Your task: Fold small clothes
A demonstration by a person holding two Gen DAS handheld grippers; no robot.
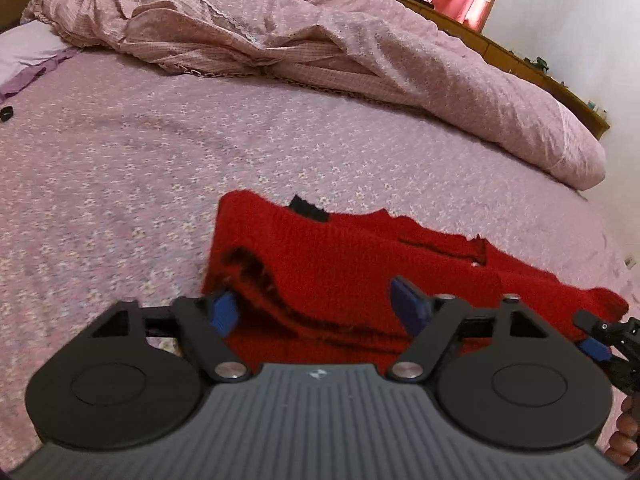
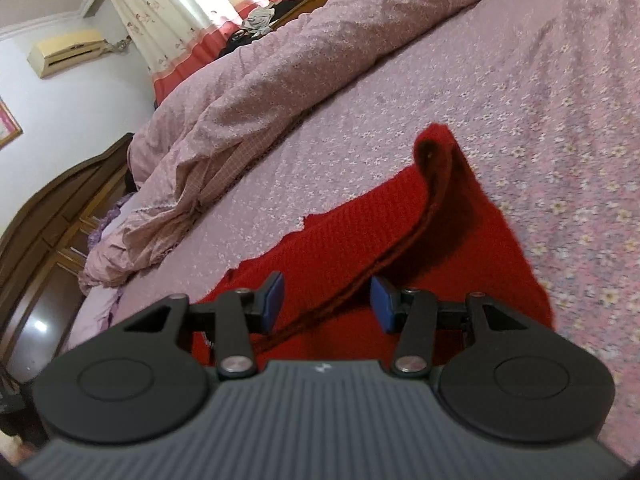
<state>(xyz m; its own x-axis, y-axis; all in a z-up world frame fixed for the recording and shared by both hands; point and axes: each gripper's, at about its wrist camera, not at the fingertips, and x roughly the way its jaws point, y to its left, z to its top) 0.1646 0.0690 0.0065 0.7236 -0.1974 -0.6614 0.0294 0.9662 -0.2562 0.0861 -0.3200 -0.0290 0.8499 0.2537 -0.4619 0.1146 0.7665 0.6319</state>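
Observation:
A red knitted garment (image 1: 340,264) lies partly folded on the flowered bed sheet (image 1: 140,184), a small black label at its far edge. My left gripper (image 1: 316,308) hovers over its near left part, jaws wide apart, one blue pad (image 1: 224,314) at the garment's left edge, and nothing is pinched. In the right wrist view the same garment (image 2: 360,232) shows a raised folded edge running between my right gripper's (image 2: 328,300) blue pads, which stand apart and do not press on it. The right gripper (image 1: 600,340) also shows at the garment's right end.
A crumpled pink duvet (image 1: 320,40) is heaped along the far side of the bed, also seen as the duvet (image 2: 248,92). A small black object (image 1: 6,113) lies at the sheet's left. Wooden bed frame (image 2: 60,208) and curtains (image 2: 180,12) stand behind. A hand (image 1: 626,432) holds the right gripper.

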